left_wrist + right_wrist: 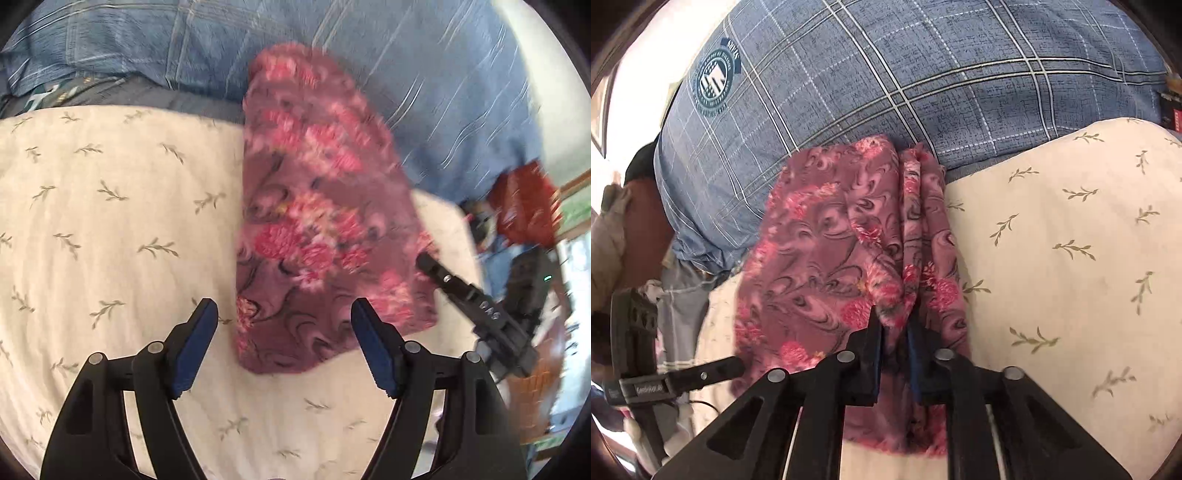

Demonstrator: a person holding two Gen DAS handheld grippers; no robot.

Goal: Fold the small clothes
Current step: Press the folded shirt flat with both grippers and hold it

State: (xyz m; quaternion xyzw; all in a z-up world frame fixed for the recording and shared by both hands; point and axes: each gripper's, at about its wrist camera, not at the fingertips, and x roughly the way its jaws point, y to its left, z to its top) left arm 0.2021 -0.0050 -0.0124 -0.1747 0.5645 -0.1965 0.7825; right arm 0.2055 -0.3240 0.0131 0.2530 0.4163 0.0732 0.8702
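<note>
Left wrist view: the left hand-held gripper (284,325) stands with its blue-padded jaws spread wide and nothing between the pads; its tips hover over the near edge of the floral garment (317,206). The garment, a mauve cloth with pink flowers, lies folded into a long strip running from about 12 o'clock to 6 o'clock across the cream pillow (110,221), which bears a sprig pattern. Its far end rests against the blue plaid bedding (332,48) at 12 o'clock. The right hand-held gripper (428,262) enters at 4 o'clock, its tip at the garment's right edge. A red object (524,206), blurred, shows at 3 o'clock.

Right wrist view: the right hand-held gripper (894,325) has its jaws drawn close together, pinching a raised fold of the floral garment (827,236) between the pads. The garment spreads from the centre toward 12 o'clock, where it meets the blue plaid bedding (886,74). The cream pillow (1071,240) lies at 3 o'clock. The left hand-held gripper (735,365) appears at 8 o'clock, just beside the garment's left edge.
</note>
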